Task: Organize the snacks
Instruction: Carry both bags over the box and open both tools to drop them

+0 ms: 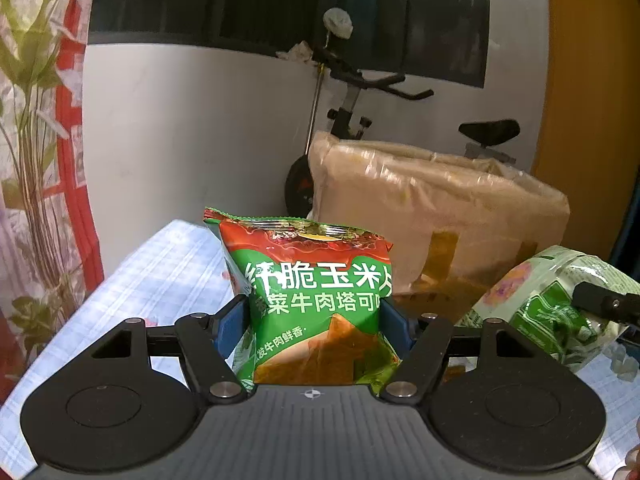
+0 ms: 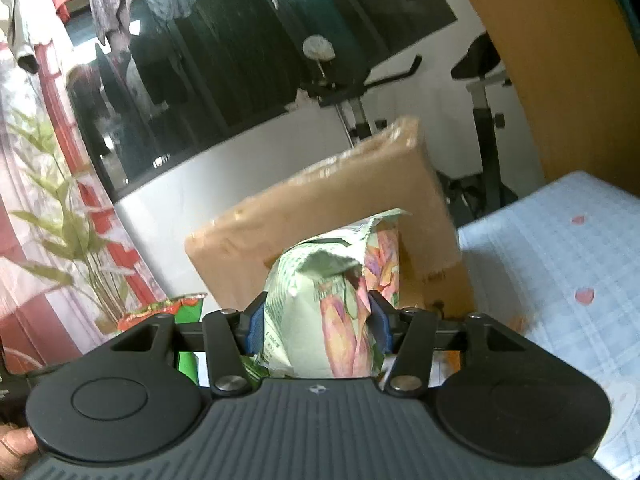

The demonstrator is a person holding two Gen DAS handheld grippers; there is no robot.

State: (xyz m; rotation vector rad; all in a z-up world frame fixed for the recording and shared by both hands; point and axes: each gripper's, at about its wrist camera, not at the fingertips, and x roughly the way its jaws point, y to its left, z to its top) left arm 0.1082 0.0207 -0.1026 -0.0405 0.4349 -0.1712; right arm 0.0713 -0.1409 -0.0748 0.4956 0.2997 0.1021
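two snack bags (image 1: 316, 300), one cardboard box (image 1: 432, 208), one exercise bike (image 1: 360, 92), one plant (image 1: 32, 120), one checked cloth (image 2: 560, 248)

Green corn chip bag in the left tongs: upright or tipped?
Upright. The green corn chip bag stands with its crimped top seal uppermost and its print reading level, pinched between the left tongs.
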